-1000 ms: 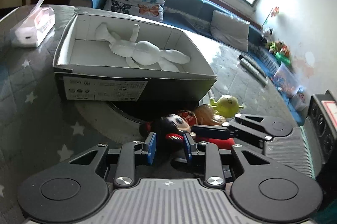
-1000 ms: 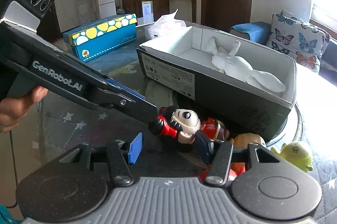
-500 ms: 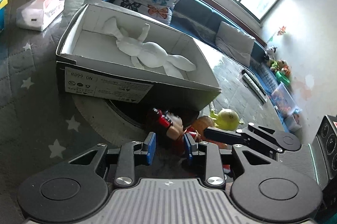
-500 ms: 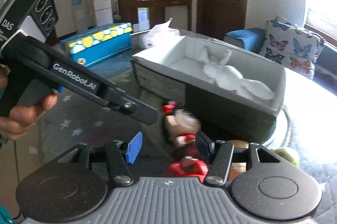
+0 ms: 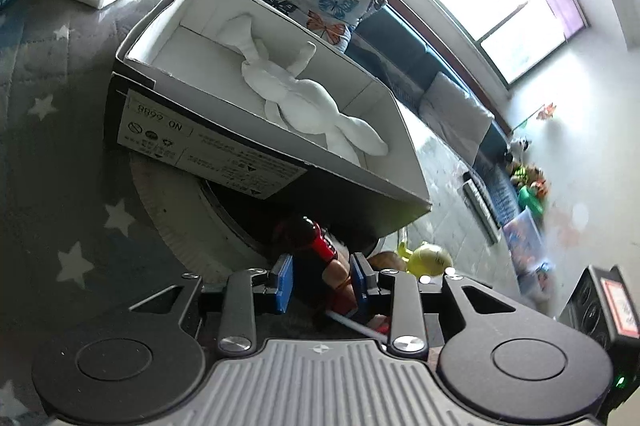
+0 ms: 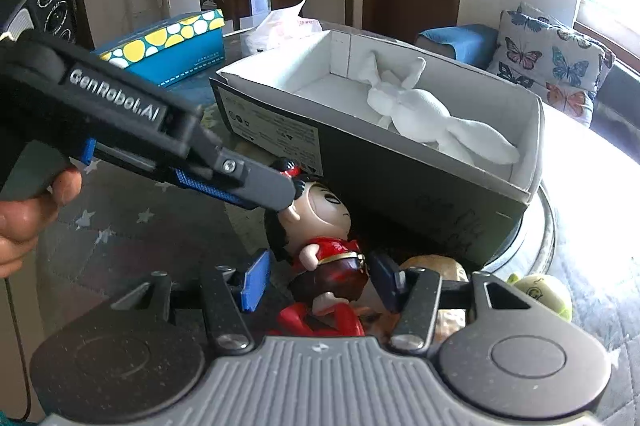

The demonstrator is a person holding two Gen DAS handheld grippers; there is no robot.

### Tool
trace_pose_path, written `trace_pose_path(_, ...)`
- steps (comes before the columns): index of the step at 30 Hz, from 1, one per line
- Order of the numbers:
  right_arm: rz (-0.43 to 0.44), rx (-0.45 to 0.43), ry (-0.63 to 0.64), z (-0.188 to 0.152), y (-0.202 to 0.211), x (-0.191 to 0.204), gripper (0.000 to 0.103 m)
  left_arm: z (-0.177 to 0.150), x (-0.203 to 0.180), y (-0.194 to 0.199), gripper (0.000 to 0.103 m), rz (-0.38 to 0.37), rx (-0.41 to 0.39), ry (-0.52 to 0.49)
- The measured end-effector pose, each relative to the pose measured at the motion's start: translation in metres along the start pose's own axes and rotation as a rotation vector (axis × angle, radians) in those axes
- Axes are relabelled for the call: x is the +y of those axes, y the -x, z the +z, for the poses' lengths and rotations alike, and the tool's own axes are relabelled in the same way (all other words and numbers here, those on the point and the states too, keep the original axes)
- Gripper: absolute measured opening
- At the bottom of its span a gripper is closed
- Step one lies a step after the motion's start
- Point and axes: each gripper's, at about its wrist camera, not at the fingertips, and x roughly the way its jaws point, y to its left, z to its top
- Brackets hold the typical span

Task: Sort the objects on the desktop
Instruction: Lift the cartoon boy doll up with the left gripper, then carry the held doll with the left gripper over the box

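Two grippers flank the doll — left gripper just widened, jaws apart; right gripper apart, unclamped. Best squeeze its torso squarely, then lift toward the box.

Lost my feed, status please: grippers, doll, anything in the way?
Left gripper jaws just opening, doll between them. Right gripper open around doll's body. Doll beside box, not inside. Green toy close by.

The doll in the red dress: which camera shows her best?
The right wrist view: the doll faces the camera, face and red dress plain, standing between that tool's pads. In the left wrist view the doll is seen only from behind, dark hair and red bow, partly hidden.
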Motion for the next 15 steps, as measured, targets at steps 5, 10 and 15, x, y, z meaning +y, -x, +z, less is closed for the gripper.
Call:
trace_pose_path(5, 0.009, 0.013, -0.008, -0.001, -0.005, -0.001, 0.047, 0.002, 0.005, -0.006, 0.036, 0.019, -0.036, 0.035)
trace_pose_path(10, 0.011, 0.009, -0.018, -0.002, -0.006, 0.0, 0.046, 0.005, 0.012, -0.015, 0.042, 0.016, -0.035, 0.062)
trace_pose_path(15, 0.008, -0.003, -0.022, -0.004, -0.003, 0.002, 0.046, 0.005, 0.015, -0.016, 0.04, -0.004, -0.027, 0.06)
